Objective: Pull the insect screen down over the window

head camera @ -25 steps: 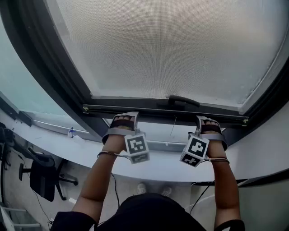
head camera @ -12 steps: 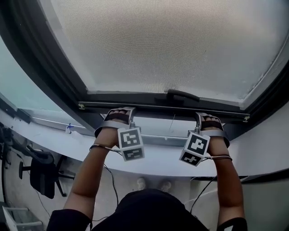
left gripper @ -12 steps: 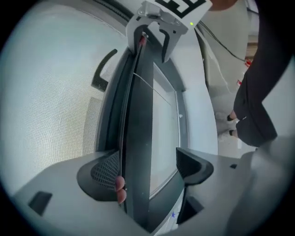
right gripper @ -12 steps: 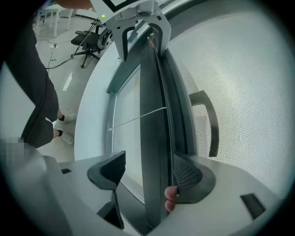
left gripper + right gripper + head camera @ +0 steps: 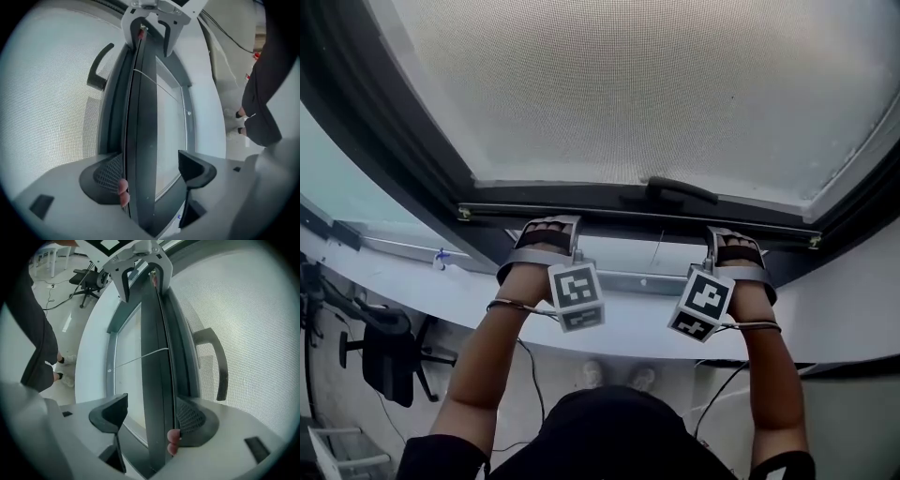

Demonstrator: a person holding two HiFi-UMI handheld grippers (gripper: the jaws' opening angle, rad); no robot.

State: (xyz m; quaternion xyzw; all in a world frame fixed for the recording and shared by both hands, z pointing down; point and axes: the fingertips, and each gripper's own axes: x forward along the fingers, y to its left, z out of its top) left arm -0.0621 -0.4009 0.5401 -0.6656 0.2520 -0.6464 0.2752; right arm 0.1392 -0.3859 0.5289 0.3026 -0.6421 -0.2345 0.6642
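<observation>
The insect screen's grey mesh fills the window opening above me. Its dark bottom bar runs across the head view, with a black handle near the middle. My left gripper sits over the bar left of the handle, and my right gripper sits over it to the right. In the left gripper view the bar passes between the jaws of the left gripper: one pad touches it, the other stands apart. The right gripper straddles the bar likewise.
Window glass shows in the gap below the bar, with a thin cord hanging across it. A white sill lies beneath, and dark frame posts stand at both sides. An office chair is on the floor at lower left.
The bar and both grippers sit slightly higher in the head view than a second ago. The gap down to the lower frame looks about the same. Both grippers stay on the bar.
</observation>
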